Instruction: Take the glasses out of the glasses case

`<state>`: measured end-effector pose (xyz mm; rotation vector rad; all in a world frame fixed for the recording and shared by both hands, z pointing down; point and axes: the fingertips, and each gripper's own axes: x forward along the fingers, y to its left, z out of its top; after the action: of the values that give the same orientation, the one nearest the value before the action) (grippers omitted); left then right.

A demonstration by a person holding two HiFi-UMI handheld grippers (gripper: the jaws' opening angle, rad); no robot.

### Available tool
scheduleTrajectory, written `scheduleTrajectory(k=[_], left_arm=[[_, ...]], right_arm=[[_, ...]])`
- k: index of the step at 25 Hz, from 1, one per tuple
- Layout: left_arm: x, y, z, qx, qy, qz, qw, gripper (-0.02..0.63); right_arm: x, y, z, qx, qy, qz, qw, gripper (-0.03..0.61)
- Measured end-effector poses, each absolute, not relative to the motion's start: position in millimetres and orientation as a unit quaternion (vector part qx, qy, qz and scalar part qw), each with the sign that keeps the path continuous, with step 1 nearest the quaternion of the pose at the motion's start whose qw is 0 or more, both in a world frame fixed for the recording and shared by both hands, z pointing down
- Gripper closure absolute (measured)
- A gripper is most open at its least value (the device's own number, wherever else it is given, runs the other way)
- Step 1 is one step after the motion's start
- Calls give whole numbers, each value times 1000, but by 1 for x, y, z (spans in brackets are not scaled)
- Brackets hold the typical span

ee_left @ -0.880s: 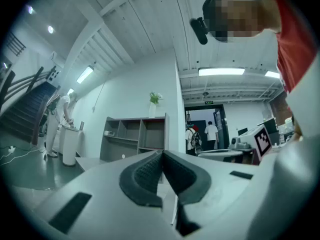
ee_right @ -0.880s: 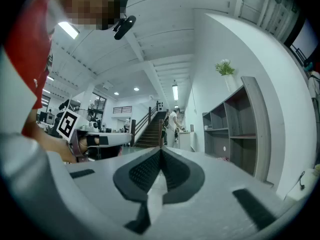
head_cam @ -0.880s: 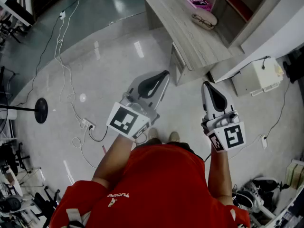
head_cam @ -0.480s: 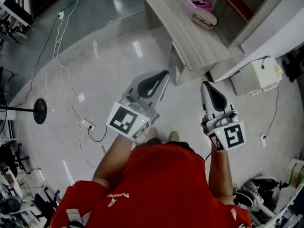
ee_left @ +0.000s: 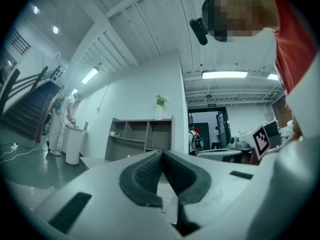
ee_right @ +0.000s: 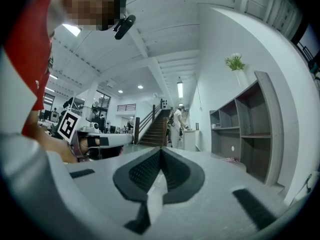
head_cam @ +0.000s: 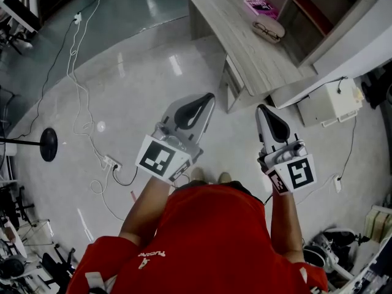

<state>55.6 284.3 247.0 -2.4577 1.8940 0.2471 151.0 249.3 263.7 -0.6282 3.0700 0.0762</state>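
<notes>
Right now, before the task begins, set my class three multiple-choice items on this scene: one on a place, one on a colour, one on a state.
1. Where does the glasses case lie?
A. on the floor
B. on the desk
C. inside a shelf compartment

2. What colour is the book near the glasses case?
A. pink
B. green
C. black

3. How do the jaws of the right gripper stand?
A. wide apart
B. closed on the glasses case
C. shut with nothing between them

Answers:
1 B, since the head view shows it resting on the wooden top.
2 A, since its cover is plainly pink.
3 C, since the right gripper view shows the pads meeting, far from the desk.
</notes>
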Motion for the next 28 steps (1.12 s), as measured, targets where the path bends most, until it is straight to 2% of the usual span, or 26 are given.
scheduleTrajectory(k=[7,15,28], left_arm=[[3,290,250,-784,614,83,17,603],[-26,274,254,-792,605,85,19,603],[-56,135,263,-810,583,48,26,603]], right_arm=[[105,251,264,-202,979,29,-1,574],[92,229,268,-237,971,27,-1,574],[68,94,284,-275,960,48,-6,574]])
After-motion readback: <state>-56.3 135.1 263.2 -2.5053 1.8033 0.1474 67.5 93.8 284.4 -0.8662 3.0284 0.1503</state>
